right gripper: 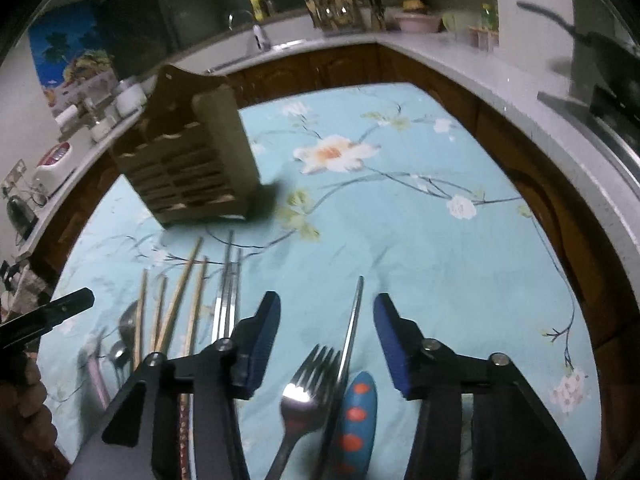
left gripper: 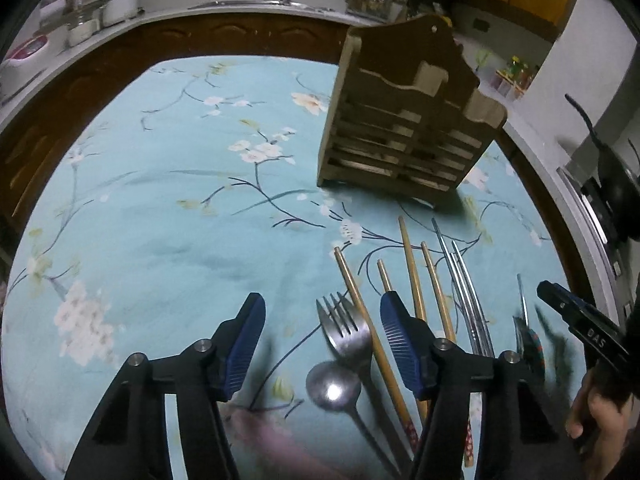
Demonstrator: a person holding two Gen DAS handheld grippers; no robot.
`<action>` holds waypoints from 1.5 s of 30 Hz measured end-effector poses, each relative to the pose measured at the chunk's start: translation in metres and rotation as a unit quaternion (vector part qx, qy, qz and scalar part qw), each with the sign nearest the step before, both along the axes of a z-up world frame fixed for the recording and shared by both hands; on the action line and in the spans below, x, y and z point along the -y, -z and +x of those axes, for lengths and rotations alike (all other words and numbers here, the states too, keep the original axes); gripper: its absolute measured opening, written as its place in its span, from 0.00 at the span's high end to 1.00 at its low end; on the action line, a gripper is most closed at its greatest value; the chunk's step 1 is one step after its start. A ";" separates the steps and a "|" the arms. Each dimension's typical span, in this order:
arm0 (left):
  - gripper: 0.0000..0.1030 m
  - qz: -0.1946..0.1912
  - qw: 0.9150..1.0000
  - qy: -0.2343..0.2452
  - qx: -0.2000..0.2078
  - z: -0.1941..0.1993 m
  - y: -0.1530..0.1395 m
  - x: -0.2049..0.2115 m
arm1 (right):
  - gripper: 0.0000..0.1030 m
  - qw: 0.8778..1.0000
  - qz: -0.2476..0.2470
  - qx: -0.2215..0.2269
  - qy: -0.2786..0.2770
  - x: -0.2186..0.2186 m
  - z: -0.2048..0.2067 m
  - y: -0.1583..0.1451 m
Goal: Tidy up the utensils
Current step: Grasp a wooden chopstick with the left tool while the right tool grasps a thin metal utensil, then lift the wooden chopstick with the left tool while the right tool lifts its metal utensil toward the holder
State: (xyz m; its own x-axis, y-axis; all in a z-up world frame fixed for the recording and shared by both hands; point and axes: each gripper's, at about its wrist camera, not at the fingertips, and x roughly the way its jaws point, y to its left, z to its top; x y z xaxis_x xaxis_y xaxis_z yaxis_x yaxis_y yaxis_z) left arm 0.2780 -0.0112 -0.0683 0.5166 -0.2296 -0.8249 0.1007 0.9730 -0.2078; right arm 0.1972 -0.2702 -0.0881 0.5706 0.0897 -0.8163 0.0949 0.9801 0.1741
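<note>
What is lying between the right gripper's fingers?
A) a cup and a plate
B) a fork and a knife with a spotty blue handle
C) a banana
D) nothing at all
B: in the right wrist view a fork and a knife with a blue, red-spotted handle lie on the cloth between the right gripper's open fingers, which do not touch them.
</note>
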 end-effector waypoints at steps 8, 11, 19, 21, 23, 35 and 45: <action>0.52 -0.004 0.999 0.007 -0.031 0.038 0.022 0.013 | 0.67 0.999 -0.013 -0.041 0.003 0.006 0.024 0.023; 0.61 -0.012 0.999 0.013 -0.047 0.049 0.031 0.018 | 0.74 0.998 -0.013 -0.058 0.008 0.009 0.030 0.032; 0.78 -0.008 0.997 0.031 -0.065 0.072 0.050 0.036 | 0.79 0.997 -0.037 -0.064 -0.004 0.000 0.038 0.036; 0.86 0.007 0.998 0.033 -0.061 0.075 0.053 0.043 | 0.81 0.997 -0.042 -0.064 -0.006 -0.001 0.039 0.037; 0.90 0.019 0.998 0.036 -0.057 0.075 0.052 0.047 | 0.84 0.997 -0.049 -0.065 -0.010 -0.003 0.040 0.037; 0.94 -0.004 0.998 0.034 -0.049 0.071 0.038 0.044 | 0.96 0.998 -0.002 -0.059 -0.005 0.006 0.044 0.033; 0.95 -0.038 0.999 0.029 0.010 0.021 -0.025 0.018 | 0.97 1.000 0.025 0.009 -0.013 0.001 0.019 -0.021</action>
State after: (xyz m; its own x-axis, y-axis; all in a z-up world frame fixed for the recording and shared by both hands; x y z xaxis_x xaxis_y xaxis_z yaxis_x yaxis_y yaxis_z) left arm 0.2985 -0.0290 -0.0432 0.5168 -0.3213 -0.7935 0.1621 0.9468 -0.2779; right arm 0.2157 -0.2716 -0.0668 0.5814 0.1443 -0.8007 0.0663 0.9725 0.2233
